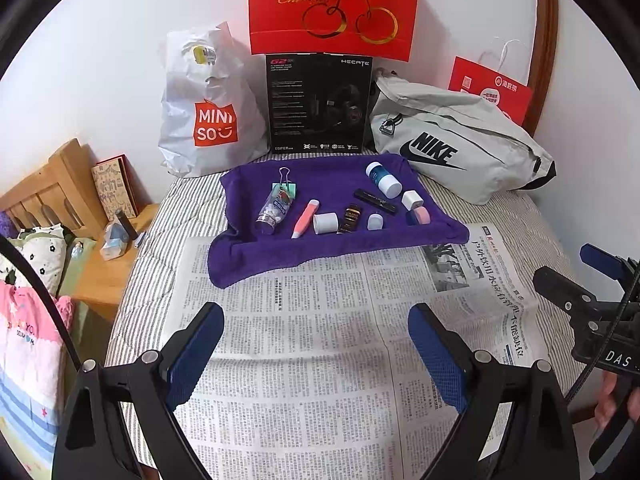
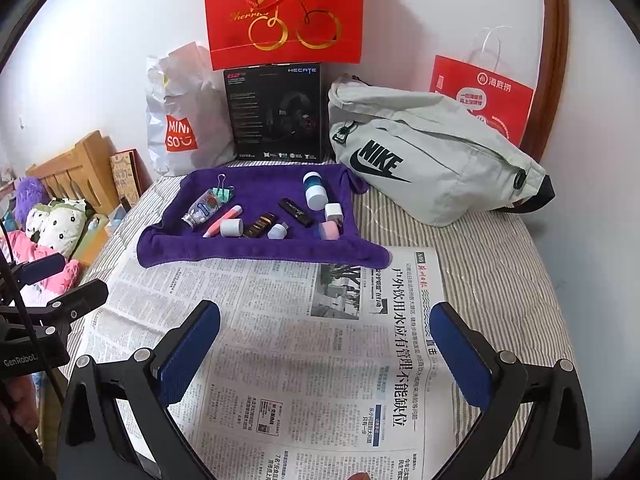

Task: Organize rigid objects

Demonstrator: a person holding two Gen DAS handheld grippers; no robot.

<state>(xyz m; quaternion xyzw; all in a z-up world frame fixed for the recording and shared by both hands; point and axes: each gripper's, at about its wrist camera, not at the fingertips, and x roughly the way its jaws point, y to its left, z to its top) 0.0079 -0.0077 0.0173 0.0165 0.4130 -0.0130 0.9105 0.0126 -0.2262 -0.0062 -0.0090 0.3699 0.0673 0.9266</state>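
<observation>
A purple towel lies on the bed past a spread newspaper. On it rest several small items: a clear pill bottle beside a green binder clip, a pink pen, a white cap, a dark brown bottle, a black tube, a blue-and-white bottle and a pink jar. My left gripper hovers open over the newspaper. My right gripper is open too, empty.
Against the wall stand a white Miniso bag, a black headset box, a red gift bag, a grey Nike bag and a small red bag. A wooden nightstand sits left of the bed.
</observation>
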